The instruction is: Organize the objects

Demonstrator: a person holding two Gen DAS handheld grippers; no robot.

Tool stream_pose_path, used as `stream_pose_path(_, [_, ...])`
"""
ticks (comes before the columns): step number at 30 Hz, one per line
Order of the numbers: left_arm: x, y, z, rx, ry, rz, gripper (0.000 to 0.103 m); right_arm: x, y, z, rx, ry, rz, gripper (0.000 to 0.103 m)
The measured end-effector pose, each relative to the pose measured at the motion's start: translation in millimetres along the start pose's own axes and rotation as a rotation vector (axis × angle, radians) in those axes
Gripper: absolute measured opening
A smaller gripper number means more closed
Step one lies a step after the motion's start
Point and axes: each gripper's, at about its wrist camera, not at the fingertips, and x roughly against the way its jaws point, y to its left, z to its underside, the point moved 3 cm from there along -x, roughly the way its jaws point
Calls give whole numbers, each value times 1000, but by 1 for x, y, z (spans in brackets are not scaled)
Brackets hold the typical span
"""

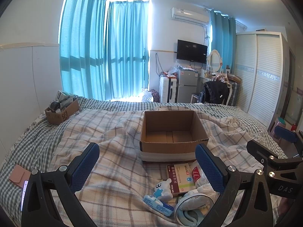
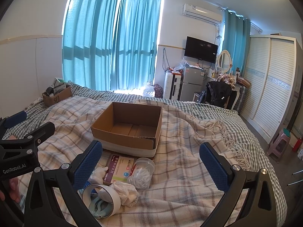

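Observation:
An empty open cardboard box [image 1: 173, 132] [image 2: 130, 126] sits on the plaid blanket. In front of it lie a medicine box [image 1: 180, 177] [image 2: 120, 170], a clear plastic jar of cotton swabs [image 2: 142, 172] [image 1: 197, 176], a white bunny figure [image 1: 162, 190], a blue-white tube [image 1: 158, 205], a roll of white tape [image 2: 106, 198] [image 1: 193, 208] and crumpled white cloth [image 2: 126, 191]. My left gripper [image 1: 147, 168] is open and empty, above the pile. My right gripper [image 2: 151, 166] is open and empty, above the jar. Each gripper shows at the edge of the other's view.
A small cardboard box full of items [image 1: 61, 109] [image 2: 55, 94] stands at the bed's far left corner. A pink card [image 1: 19, 176] and a phone [image 1: 24, 193] lie at left. A fringed blanket edge [image 2: 227, 132], stool [image 2: 279, 143] and wardrobe [image 2: 270, 87] are right.

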Motion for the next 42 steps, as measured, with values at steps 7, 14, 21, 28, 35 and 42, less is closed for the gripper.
stream_pose_path(7, [0, -1, 0, -1, 0, 1, 103, 1, 3, -2, 11, -2, 1, 103])
stream_pose_path(14, [1, -2, 0, -4, 0, 0, 103, 2, 4, -2, 13, -6, 2, 103])
stream_pose_path(21, [7, -5, -2, -9, -4, 4, 103, 4, 4, -3, 14, -6, 5, 103])
stream_pose_path(28, [19, -5, -7, -12, -1, 8, 103, 17, 8, -9, 29, -1, 6, 102])
stream_pose_path(35, [36, 2, -7, -19, -9, 23, 103, 36, 14, -9, 52, 0, -7, 100])
stream_pose_path(42, [32, 14, 15, -33, 51, -7, 103, 30, 29, 10, 97, 62, -20, 94])
